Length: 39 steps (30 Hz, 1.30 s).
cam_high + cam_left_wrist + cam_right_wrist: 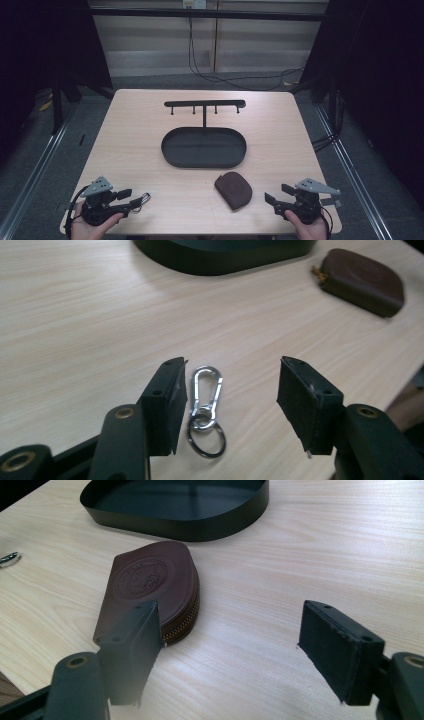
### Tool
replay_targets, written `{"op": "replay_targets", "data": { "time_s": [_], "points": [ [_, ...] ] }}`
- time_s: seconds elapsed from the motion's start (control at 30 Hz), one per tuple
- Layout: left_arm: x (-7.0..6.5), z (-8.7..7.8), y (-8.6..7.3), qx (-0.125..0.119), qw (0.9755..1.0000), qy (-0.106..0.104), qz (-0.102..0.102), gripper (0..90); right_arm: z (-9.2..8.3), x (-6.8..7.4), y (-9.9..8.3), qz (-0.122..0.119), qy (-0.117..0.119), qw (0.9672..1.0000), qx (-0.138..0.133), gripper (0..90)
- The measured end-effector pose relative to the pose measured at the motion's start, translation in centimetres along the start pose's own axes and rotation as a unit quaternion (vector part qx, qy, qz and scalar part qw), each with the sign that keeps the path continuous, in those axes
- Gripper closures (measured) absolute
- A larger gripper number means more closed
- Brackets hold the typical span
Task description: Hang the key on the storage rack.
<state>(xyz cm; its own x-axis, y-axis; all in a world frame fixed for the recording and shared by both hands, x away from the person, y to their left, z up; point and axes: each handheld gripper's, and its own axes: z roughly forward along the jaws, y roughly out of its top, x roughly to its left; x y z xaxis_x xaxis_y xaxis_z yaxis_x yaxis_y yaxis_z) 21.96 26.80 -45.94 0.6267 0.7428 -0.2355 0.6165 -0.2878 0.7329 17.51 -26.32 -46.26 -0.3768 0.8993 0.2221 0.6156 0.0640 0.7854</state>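
Two small things lying near the front edge of the counter (150, 125): a silver carabiner clip (205, 390) with split key rings (206, 436) at its lower end, and a brown leather zip pouch (147, 587).

Carabiner clip lying flat on the wood in the left gripper view, between the jaws of the left gripper (230, 405), just beside the left-hand pad and well apart from the other. Jaws standing open, pressing on nothing. Same clip showing in the high view as a small glint (144, 199) just in front of the left gripper (127, 197), toward the counter's front left corner.

Pouch lying flat in the high view (234, 190), front of centre, between the two grippers and nearer the right one. Embossed round stamp facing up in the right gripper view, zip running along the rounded edge. Right gripper (227, 650) hovering with jaws spread wide, the left-hand jaw overlapping the pouch's near corner in the picture; contact impossible to tell. Right gripper (275, 196) sitting at the front right corner in the high view, pointing inward at the pouch.

Beyond the pouch, an oval black tray (172, 155) resting at mid-counter, with a black hook rack (205, 104) rising on a thin post from its far rim. A hand (92, 225) and another hand (310, 227) coming in from the bottom edge, each holding its gripper.
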Motion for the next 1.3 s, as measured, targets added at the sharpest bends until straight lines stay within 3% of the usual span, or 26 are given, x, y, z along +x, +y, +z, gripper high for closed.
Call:
{"op": "replay_targets", "data": {
  "time_s": [0.17,0.27,0.37,0.47,0.57,0.6,0.63,0.73,0.83,0.87,0.9,0.93,1.13,1.2,1.3],
  "points": [
    [0.4,0.0,-0.1,0.011,0.9999,0.003,-0.007,45.9,0.0,-0.1,0.0,0.000,0.001,1.0000,0.000,24.9],
    [0.3,0.2,-0.1,0.017,0.9998,0.005,0.001,46.2,0.1,-0.1,0.0,-0.001,0.001,1.0000,0.000,24.9],
    [0.0,0.4,-0.1,0.028,0.9991,0.030,0.011,46.0,0.1,-0.1,0.0,-0.001,0.002,1.0000,0.001,24.9],
    [0.2,0.4,-0.1,0.026,0.9996,0.011,-0.002,48.3,0.0,0.0,0.0,-0.001,0.001,1.0000,0.002,24.9],
    [0.4,0.3,0.2,0.035,0.9993,0.004,-0.014,49.0,0.0,0.0,0.0,-0.002,0.001,1.0000,0.000,24.9],
    [0.1,0.4,0.6,0.046,0.9989,-0.002,0.009,52.1,0.1,0.1,0.0,-0.003,0.001,1.0000,0.002,24.9],
    [0.1,0.4,0.6,0.046,0.9989,-0.002,0.009,52.7,0.1,0.1,0.0,-0.003,0.001,1.0000,0.002,24.9],
    [-1.2,0.1,2.1,0.044,0.9977,0.000,0.051,55.2,0.1,0.2,0.0,-0.006,0.000,1.0000,0.003,24.9],
    [-1.5,0.1,3.0,0.059,0.9966,-0.008,0.058,55.4,0.1,0.2,0.0,-0.001,0.000,1.0000,0.003,24.9],
    [-1.4,0.2,3.7,0.080,0.9949,-0.010,0.060,55.2,0.2,0.1,0.1,0.001,-0.001,1.0000,0.004,24.9],
    [-1.4,0.2,3.7,0.080,0.9949,-0.010,0.060,54.3,0.2,0.1,0.1,0.001,-0.001,1.0000,0.005,24.9],
    [-1.2,0.3,4.4,0.103,0.9931,-0.006,0.055,52.5,0.2,0.1,0.1,0.000,0.000,1.0000,0.005,24.9],
    [-0.7,0.4,5.8,0.126,0.9908,-0.005,0.049,55.0,0.2,0.1,0.0,0.000,-0.001,1.0000,0.006,24.9],
    [-0.5,0.7,6.1,0.145,0.9882,-0.003,0.047,56.4,0.2,0.1,0.0,-0.003,0.000,1.0000,0.007,24.9],
    [-0.3,1.7,6.4,0.181,0.9819,-0.013,0.055,57.6,0.3,0.1,0.1,-0.004,0.000,1.0000,0.007,25.0]
  ]
}}
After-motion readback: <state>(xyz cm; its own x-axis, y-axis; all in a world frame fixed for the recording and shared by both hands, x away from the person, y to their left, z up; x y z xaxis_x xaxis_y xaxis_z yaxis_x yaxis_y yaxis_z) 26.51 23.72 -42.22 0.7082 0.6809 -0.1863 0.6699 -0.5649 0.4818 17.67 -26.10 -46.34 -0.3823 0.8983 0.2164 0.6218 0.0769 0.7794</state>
